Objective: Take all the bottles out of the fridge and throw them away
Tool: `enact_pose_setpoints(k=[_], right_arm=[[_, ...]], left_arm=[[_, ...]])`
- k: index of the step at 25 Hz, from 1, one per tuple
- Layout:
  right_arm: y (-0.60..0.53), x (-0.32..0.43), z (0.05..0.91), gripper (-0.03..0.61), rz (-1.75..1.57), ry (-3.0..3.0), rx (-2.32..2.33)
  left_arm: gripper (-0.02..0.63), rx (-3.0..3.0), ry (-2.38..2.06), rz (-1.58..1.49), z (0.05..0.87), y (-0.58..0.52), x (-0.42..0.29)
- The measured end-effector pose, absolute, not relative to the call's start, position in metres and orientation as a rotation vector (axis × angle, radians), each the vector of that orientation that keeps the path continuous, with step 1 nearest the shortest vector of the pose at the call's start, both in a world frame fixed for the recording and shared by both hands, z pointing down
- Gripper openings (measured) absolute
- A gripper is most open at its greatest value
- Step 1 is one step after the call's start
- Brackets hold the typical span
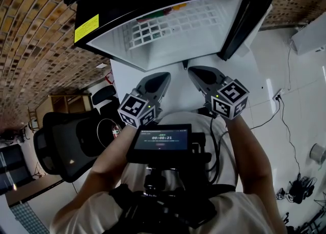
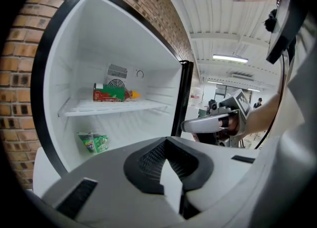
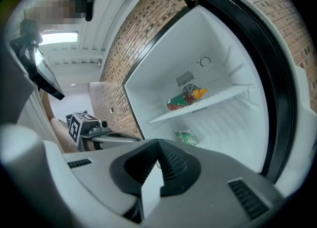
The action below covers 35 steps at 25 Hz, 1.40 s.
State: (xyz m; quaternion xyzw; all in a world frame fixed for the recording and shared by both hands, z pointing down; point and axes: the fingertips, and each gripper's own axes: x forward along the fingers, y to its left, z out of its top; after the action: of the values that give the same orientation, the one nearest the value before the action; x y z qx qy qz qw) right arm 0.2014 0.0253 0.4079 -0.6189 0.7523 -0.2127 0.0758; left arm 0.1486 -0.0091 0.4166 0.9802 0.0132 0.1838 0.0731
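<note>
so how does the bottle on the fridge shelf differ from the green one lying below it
The shelf bottle lies on its side on the shelf; the green bottle sits below it, at the bottom of the fridge. The shelf bottle is red and green with a yellow cap; the green bottle shows mostly green, no cap visible. Both are inside the open fridge.

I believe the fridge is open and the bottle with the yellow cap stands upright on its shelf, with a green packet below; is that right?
Not quite: the bottle lies on its side on the shelf, as the right gripper view shows. The fridge is open and the green packet sits below.
</note>
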Motion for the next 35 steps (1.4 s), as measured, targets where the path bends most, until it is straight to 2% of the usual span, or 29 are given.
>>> enact_pose_setpoints(k=[9,16,25,28,31,35], right_arm=[[0.023,0.197,0.41,0.0,-0.638,2.252,-1.84],[0.032,0.2,0.41,0.0,-0.635,2.219,-1.86],[0.052,0.221,0.414,0.0,-0.633,2.176,-1.863],[0.056,0.227,0.415,0.0,-0.633,2.159,-1.863],[0.059,0.233,0.416,0.0,-0.632,2.13,-1.861],[0.064,0.244,0.422,0.0,-0.642,2.113,-1.855]], left_arm=[[0.011,2.964,-0.045,0.569,0.414,-0.019,0.144],[0.012,3.49,-0.28,0.987,0.391,-0.057,0.158],[0.017,3.864,-0.729,1.435,0.335,-0.107,0.231],[0.115,3.809,-0.771,1.719,0.345,-0.128,0.248],[0.279,3.711,-0.776,1.994,0.362,-0.151,0.256],[0.314,3.621,-0.808,2.186,0.372,-0.178,0.271]])
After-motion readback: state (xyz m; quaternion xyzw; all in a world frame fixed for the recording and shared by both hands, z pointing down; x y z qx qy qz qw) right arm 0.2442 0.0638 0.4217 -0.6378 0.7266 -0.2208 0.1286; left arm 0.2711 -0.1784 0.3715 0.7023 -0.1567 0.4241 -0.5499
